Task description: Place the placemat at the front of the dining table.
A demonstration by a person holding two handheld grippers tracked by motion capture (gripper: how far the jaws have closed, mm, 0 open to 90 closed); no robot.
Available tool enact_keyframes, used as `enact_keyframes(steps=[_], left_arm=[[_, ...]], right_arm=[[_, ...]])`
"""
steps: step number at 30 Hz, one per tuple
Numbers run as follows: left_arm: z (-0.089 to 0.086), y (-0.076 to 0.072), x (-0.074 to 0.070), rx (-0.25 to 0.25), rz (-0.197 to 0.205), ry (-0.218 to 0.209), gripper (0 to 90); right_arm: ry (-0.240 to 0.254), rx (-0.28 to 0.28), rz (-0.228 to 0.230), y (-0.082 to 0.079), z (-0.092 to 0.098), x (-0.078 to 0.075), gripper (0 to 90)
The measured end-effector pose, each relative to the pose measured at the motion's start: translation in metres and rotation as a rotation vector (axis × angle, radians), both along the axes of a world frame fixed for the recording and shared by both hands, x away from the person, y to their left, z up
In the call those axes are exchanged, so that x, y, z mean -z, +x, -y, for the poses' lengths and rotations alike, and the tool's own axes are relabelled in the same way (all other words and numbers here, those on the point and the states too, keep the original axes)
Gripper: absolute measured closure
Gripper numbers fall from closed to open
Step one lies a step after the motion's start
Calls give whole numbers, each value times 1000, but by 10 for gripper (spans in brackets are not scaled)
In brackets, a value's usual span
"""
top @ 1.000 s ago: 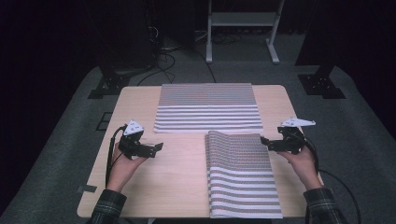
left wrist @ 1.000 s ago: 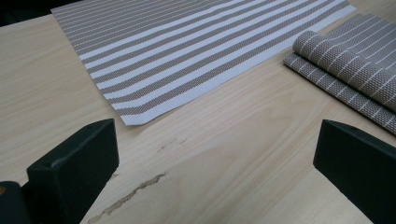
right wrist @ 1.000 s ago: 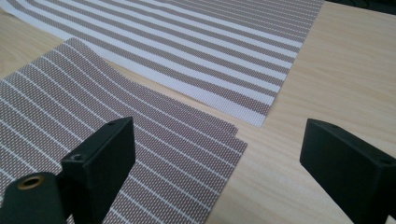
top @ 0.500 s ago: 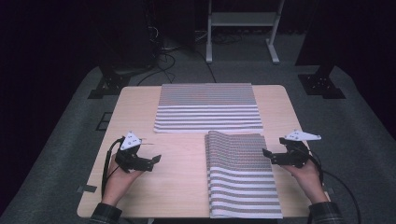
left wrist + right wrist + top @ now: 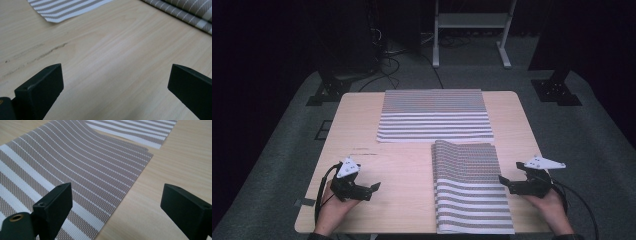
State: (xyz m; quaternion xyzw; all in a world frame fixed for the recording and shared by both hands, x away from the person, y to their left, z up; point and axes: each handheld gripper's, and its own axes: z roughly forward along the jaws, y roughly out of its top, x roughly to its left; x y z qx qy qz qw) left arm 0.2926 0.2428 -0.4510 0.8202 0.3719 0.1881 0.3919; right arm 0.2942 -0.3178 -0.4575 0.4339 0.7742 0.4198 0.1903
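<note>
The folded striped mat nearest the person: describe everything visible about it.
The folded striped mat lies on the near right part of the wooden table, long side running away from the person. It looks like a woven mesh placemat in grey-brown with white stripes, fine at the far end and broad at the near end. It is doubled over, with layered edges showing in the right gripper view and its left fold edge bulging slightly. The right hand-held gripper, open, sits at its right edge without gripping it.
</note>
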Motion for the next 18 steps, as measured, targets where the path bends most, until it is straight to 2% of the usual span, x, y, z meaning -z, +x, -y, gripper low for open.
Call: enact_keyframes(steps=[12,18], left_arm=[[-12,-19,11,0,-26,44,0],[-21,-25,21,-12,-55,62,0]], right_arm=[[-6,37,-23,-20,15,9,93],[-35,55,-45,-25,20,15,93]])
